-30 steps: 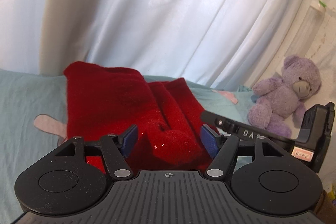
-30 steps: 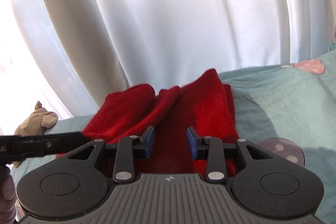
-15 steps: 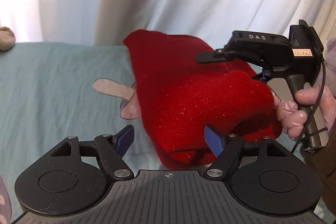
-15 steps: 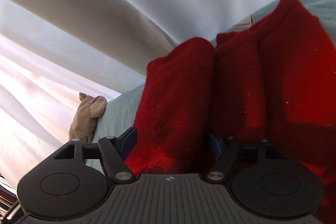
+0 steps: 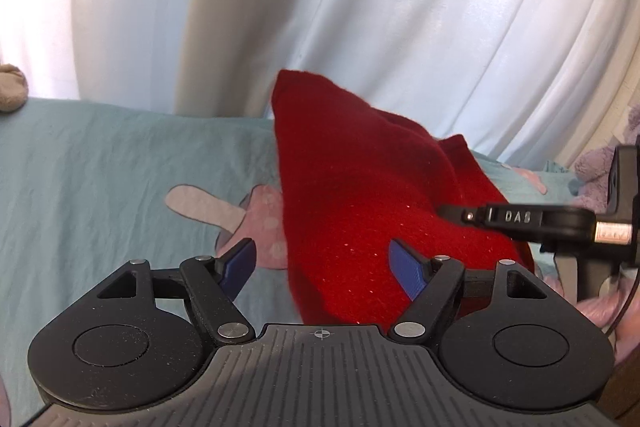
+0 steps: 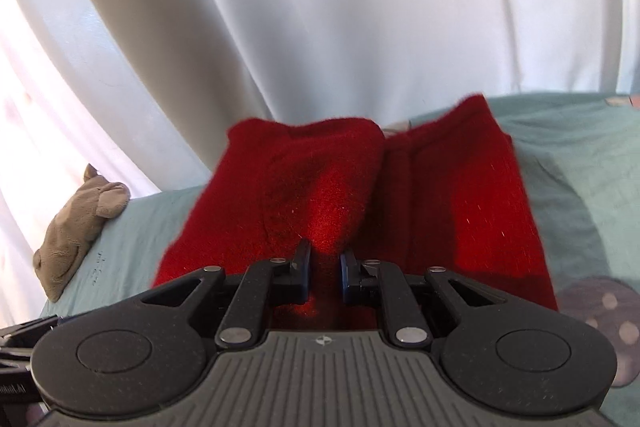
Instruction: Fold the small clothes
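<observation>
Red knit garment on the bed, pinched by the right tool.

The red knit garment [image 5: 360,203] lies bunched on the pale teal bedsheet [image 5: 100,179] in front of white curtains [image 6: 340,27]. The right tool [image 6: 323,269] has its blue pads drawn close together, nipping a raised fold of the garment near its front edge. The left tool [image 5: 326,263] is spread wide, its right pad against the cloth and its left pad over a pink mushroom print [image 5: 240,215]. A grey plush toy [image 6: 76,227] lies at the left of the bed; a purple teddy bear [image 5: 600,175] sits at the right.
</observation>
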